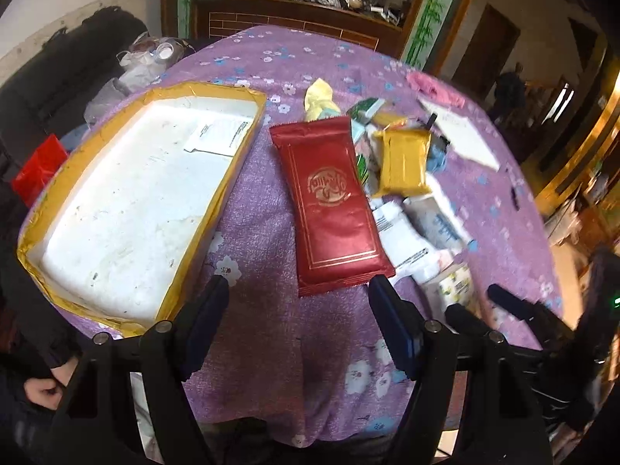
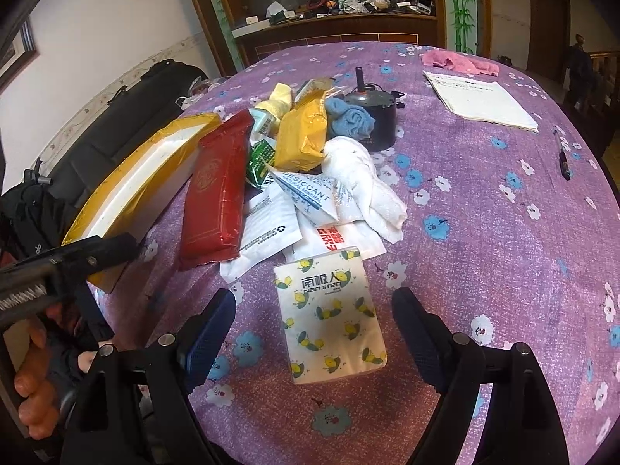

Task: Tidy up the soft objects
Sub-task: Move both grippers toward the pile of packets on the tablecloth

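Note:
A long red foil packet [image 1: 329, 201] lies on the purple flowered cloth, right of an empty yellow-rimmed white box [image 1: 135, 201]. My left gripper [image 1: 296, 302] is open just short of the packet's near end. In the right wrist view the red packet [image 2: 219, 197] heads a pile with a gold packet [image 2: 304, 135], a blue cloth [image 2: 350, 120], a white towel [image 2: 368, 190] and desiccant sachets [image 2: 310, 193]. A lemon-print tissue pack [image 2: 329, 314] lies nearest. My right gripper [image 2: 314, 306] is open, its fingers on either side of the pack's upper part.
A dark motor part [image 2: 374, 112] stands behind the pile. A pink cloth [image 2: 457, 62], a paper pad [image 2: 480, 100] and a pen [image 2: 562, 155] lie at the far right. The box [image 2: 147, 182] sits at the table's left edge; a dark sofa is beyond it.

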Demonstrator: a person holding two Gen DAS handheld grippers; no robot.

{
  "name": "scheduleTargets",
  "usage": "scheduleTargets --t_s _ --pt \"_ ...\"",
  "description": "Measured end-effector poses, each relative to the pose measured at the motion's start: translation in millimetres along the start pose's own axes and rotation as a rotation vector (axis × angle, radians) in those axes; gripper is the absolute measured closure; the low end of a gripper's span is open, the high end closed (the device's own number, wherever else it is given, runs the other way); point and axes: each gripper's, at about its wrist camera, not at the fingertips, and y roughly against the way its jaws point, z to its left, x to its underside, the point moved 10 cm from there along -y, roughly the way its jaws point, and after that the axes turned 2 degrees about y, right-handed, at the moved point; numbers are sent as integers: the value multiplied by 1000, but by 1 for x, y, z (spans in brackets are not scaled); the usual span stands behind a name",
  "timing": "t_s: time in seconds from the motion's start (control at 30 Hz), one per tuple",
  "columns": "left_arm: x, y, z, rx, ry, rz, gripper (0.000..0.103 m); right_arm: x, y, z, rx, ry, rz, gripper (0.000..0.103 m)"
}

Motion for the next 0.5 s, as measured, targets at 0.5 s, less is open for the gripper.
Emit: scheduleTargets --t_s 0.5 --pt "-17 -26 -13 56 -1 49 29 3 -8 -8 -28 -18 11 25"
